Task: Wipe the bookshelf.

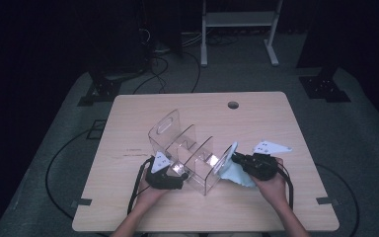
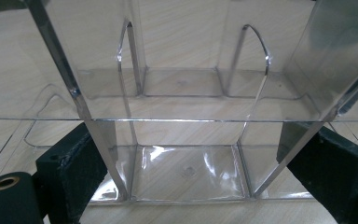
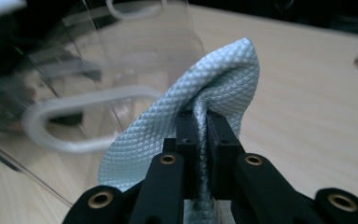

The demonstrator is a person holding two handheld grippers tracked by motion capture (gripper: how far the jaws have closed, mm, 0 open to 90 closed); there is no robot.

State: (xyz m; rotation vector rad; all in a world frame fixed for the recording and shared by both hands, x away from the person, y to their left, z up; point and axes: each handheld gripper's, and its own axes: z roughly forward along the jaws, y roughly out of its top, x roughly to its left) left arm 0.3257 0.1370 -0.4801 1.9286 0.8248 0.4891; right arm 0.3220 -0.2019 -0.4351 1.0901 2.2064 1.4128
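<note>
A clear acrylic organizer with several compartments and handle slots stands in the middle of the wooden table. My left gripper is at its near left end. In the left gripper view its jaws stand wide, one against each side of the organizer, so my left gripper holds it. My right gripper is at the organizer's right end, shut on a light blue textured cloth. In the right gripper view the cloth bulges up out of the pinched jaws of my right gripper, next to the organizer's handle slot.
A round cable hole sits near the table's far edge. Behind the table, on the grey floor, are a white frame stand, black stand bases and loose cables. Bare tabletop lies to either side of the organizer.
</note>
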